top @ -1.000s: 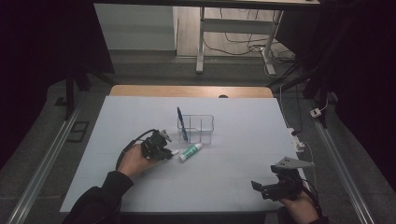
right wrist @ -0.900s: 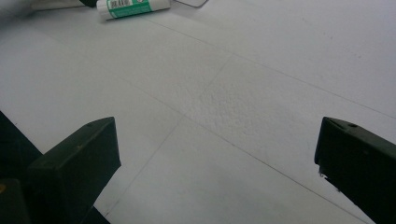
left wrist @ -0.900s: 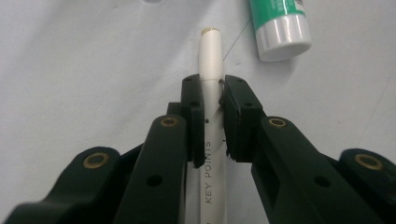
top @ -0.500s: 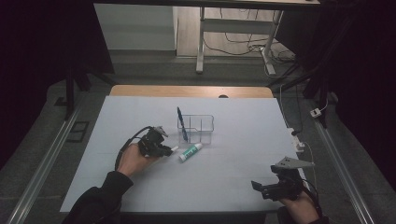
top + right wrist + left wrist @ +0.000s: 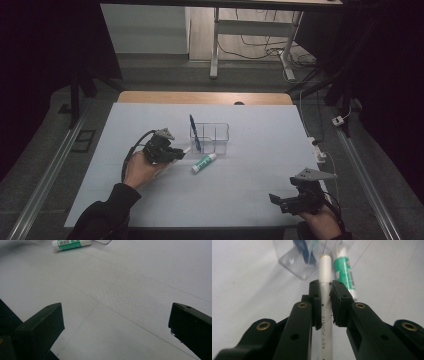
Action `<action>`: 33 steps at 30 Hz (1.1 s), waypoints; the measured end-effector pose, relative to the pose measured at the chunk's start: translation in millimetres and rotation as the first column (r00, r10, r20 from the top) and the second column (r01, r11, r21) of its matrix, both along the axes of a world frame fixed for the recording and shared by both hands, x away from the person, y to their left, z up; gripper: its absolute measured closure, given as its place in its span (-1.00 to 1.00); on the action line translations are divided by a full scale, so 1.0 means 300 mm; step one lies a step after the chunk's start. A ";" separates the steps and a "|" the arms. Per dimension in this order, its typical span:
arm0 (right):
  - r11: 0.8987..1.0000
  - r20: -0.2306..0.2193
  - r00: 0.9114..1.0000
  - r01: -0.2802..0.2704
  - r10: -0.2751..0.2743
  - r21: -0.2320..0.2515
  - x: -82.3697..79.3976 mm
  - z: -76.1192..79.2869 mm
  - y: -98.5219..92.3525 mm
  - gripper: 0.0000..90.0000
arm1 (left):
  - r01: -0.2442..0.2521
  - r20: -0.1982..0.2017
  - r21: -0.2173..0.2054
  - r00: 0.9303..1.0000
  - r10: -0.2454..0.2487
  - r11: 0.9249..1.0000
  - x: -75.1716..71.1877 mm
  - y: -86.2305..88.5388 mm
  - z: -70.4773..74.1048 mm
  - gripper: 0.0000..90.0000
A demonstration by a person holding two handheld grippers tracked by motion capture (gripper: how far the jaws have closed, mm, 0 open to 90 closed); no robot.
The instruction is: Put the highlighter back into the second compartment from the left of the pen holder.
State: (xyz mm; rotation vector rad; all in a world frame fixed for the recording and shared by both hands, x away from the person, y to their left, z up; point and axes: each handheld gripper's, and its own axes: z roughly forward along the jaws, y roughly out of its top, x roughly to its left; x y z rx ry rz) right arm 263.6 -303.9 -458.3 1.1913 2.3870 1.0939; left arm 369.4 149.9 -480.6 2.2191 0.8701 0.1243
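**White pen in the grip, organiser not yet reached**

Nearest the person's edge, the right gripper hangs over the pale table sheet, well off from the clear plastic desk organiser, its jaws spread wide with nothing between them. Left of that organiser, the left gripper has its jaws closed tight round a slim white pen printed with grey lettering, the pen's tip aimed toward the organiser's near wall. Just beside the organiser's front lies a green-and-white glue stick, flat on the sheet. A dark blue pen stands tilted in the organiser's left compartment.

By my judgement the sorting is about a third done: one pen stowed, one in hand and short of the rim, the glue stick untouched. Whether the white pen is clear of the sheet I can't quite tell.

Beyond the organiser the sheet ends at a wooden table edge, then grey floor, a metal desk frame and loose cables in a dim room.
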 end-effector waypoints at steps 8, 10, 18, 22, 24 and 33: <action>1.000 -0.002 1.000 -0.001 0.001 -0.001 0.001 0.000 0.000 -1.00 | -0.016 0.034 -0.043 0.999 0.018 0.999 -0.012 0.003 0.041 0.74; 1.000 -0.003 1.000 -0.002 0.002 -0.004 0.001 0.000 0.000 -1.00 | -0.017 0.042 -0.042 0.999 0.018 0.999 -0.014 0.002 0.047 0.74; 1.000 -0.004 1.000 0.001 -0.001 -0.002 0.001 0.001 0.001 -1.00 | -0.019 0.064 -0.066 0.998 0.023 0.998 -0.013 -0.007 0.080 0.74; 1.000 -0.003 1.000 0.001 -0.001 -0.001 0.001 0.001 0.001 -1.00 | -0.020 0.077 -0.085 0.997 0.027 0.996 -0.006 -0.021 0.107 0.74; 1.000 -0.003 1.000 0.000 0.000 -0.002 0.001 0.001 0.001 -1.00 | -0.020 0.087 -0.095 0.996 0.028 0.995 -0.001 -0.030 0.122 0.74; 1.000 -0.003 1.000 -0.001 0.001 0.003 0.001 0.000 0.001 -1.00 | -0.017 0.137 -0.133 0.990 0.035 0.991 0.043 -0.081 0.200 0.74</action>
